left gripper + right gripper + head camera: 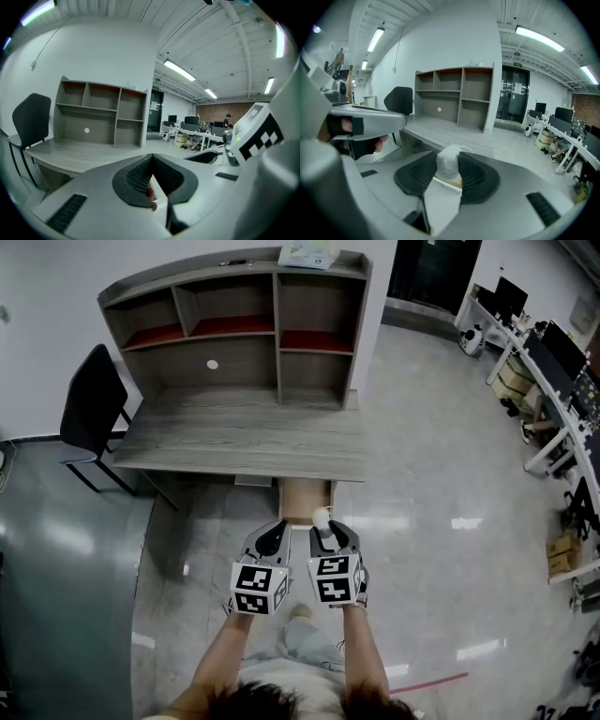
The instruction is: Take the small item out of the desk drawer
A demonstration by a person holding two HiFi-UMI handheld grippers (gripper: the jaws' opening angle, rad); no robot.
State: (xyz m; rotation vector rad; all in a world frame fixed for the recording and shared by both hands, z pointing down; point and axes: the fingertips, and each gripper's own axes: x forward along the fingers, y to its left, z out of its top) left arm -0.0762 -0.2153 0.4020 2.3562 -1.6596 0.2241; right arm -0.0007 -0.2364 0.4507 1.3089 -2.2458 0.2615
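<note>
The grey desk [234, 442] has its drawer [302, 499] pulled out below the front edge, pale wood showing inside. My right gripper [324, 522] hovers just in front of that drawer, shut on a small round white item [322, 516]. In the right gripper view the white item [448, 162] is pinched between the two dark pads of the right gripper [449, 159], above the drawer's wood. My left gripper [277, 526] is level with it on the left, its jaws shut and empty; its tips meet in the left gripper view [151, 157].
A shelf hutch [234, 329] stands on the desk's back half, a box [309, 253] on top. A black chair [92, 411] sits at the desk's left end. Office tables with monitors [553, 362] line the right side across the tiled floor.
</note>
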